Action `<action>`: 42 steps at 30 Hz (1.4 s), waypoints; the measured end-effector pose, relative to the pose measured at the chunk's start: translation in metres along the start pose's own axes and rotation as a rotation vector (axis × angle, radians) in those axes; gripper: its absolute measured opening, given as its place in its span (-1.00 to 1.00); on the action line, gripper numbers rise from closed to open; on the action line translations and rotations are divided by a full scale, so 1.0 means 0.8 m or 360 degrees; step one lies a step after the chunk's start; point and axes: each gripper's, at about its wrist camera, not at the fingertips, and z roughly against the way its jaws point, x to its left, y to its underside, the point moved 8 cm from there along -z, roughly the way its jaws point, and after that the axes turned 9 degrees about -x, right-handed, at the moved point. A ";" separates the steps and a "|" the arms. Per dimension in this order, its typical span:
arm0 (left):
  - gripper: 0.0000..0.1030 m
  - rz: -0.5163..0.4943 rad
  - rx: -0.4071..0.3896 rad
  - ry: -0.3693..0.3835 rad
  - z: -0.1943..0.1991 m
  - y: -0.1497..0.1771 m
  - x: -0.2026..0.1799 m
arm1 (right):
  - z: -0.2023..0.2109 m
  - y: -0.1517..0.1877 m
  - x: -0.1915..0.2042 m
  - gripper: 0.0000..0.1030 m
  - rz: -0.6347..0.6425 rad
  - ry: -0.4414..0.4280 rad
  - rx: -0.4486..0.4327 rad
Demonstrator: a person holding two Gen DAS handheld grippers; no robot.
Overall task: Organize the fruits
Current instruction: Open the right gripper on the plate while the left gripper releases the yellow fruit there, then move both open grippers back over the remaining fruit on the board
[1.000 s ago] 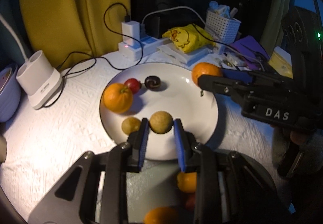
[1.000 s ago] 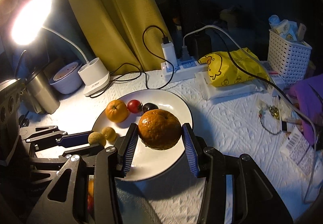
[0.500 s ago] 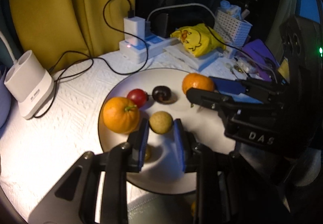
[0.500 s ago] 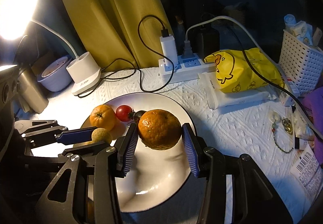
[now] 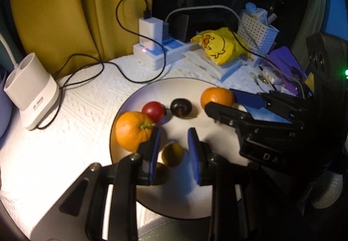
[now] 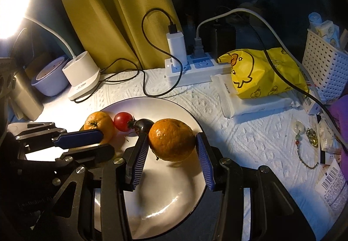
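Note:
A white plate (image 5: 178, 91) (image 6: 169, 197) holds a stemmed orange (image 5: 132, 130) (image 6: 97, 121), a cherry tomato (image 5: 153, 110) (image 6: 123, 121) and a dark cherry (image 5: 180, 106) (image 6: 143, 123). My left gripper (image 5: 174, 132) (image 6: 106, 144) hangs over the plate's near side, jaws narrowly apart. A small yellow-green fruit (image 5: 173, 154) lies on the plate below and between them, unpressed, beside a second small fruit (image 5: 162, 173). My right gripper (image 6: 171, 135) (image 5: 218, 98) is shut on a mandarin (image 6: 171, 145) (image 5: 217, 97) just above the plate's right half.
Behind the plate a power strip (image 5: 156, 54) (image 6: 191, 69) trails black cables across the white cloth. A lamp base (image 5: 32, 93) (image 6: 82, 75) stands left. A yellow duck bag (image 5: 221, 47) (image 6: 265, 71) and white basket (image 5: 256, 32) (image 6: 326, 71) sit right. Yellow curtain behind.
The small fruit has left the left fingertips and dropped onto the plate. Both grippers came further in over the plate, and the right one sank with the mandarin still in it.

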 end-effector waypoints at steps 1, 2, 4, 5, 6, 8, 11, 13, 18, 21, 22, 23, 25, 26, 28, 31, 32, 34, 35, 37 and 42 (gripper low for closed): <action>-0.47 -0.0001 -0.0009 -0.0003 0.003 -0.001 0.000 | 0.000 0.000 0.000 -0.08 0.0002 0.0001 0.0000; -0.47 -0.0002 -0.0019 -0.0002 0.006 -0.003 0.000 | 0.001 0.000 0.000 -0.08 0.0004 0.0005 0.0000; -0.47 0.0001 -0.0035 -0.0002 0.013 -0.005 -0.001 | 0.004 0.000 0.000 -0.08 0.0007 0.0013 -0.0006; -0.46 0.0001 -0.0045 -0.0004 0.017 -0.006 -0.001 | 0.007 -0.001 0.001 -0.08 0.0010 0.0016 -0.0016; -0.46 0.0003 -0.0051 -0.0004 0.020 -0.006 -0.001 | 0.009 -0.002 0.001 -0.08 0.0013 0.0020 -0.0021; -0.46 0.0005 -0.0063 -0.0001 0.028 -0.007 -0.002 | 0.014 -0.004 0.003 -0.08 0.0016 0.0024 -0.0032; -0.45 0.0010 -0.0083 0.0000 0.042 -0.006 -0.002 | 0.023 -0.005 0.005 -0.08 0.0016 0.0031 -0.0041; -0.45 0.0013 -0.0097 -0.0001 0.050 -0.005 -0.001 | 0.031 -0.007 0.008 -0.08 0.0017 0.0031 -0.0050; -0.45 0.0025 -0.0130 -0.0009 0.073 -0.003 0.001 | 0.051 -0.009 0.021 -0.08 0.0025 0.0026 -0.0078; -0.45 0.0031 -0.0149 -0.0018 0.088 0.000 0.002 | 0.064 -0.010 0.031 -0.08 0.0032 0.0016 -0.0089; -0.45 0.0034 -0.0155 -0.0020 0.093 0.001 0.002 | 0.069 -0.009 0.034 -0.08 0.0035 0.0016 -0.0094; -0.44 0.0038 -0.0163 -0.0024 0.099 0.002 0.003 | 0.073 -0.009 0.037 -0.08 0.0036 0.0013 -0.0099; -0.44 0.0046 -0.0177 -0.0031 0.108 0.004 0.004 | 0.082 -0.009 0.043 -0.08 0.0038 0.0008 -0.0108; -0.44 0.0049 -0.0186 -0.0034 0.114 0.006 0.005 | 0.086 -0.010 0.046 -0.08 0.0039 0.0008 -0.0113; -0.44 0.0054 -0.0197 -0.0037 0.123 0.009 0.005 | 0.095 -0.009 0.051 -0.08 0.0040 0.0006 -0.0122; -0.43 0.0057 -0.0216 -0.0041 0.138 0.014 0.003 | 0.109 -0.006 0.059 -0.08 0.0044 0.0002 -0.0129; -0.43 0.0059 -0.0223 -0.0040 0.143 0.016 0.003 | 0.113 -0.004 0.062 -0.08 0.0045 0.0001 -0.0131; -0.40 0.0061 -0.0235 -0.0039 0.151 0.020 0.002 | 0.121 -0.002 0.067 -0.08 0.0049 0.0001 -0.0135; -0.36 0.0063 -0.0242 -0.0038 0.157 0.022 0.001 | 0.125 0.000 0.070 -0.08 0.0051 0.0000 -0.0136; -0.25 0.0067 -0.0249 -0.0034 0.164 0.026 0.000 | 0.134 0.003 0.075 -0.08 0.0053 0.0000 -0.0140; -0.17 0.0085 -0.0261 -0.0031 0.181 0.041 -0.001 | 0.151 0.014 0.087 -0.08 0.0058 -0.0008 -0.0139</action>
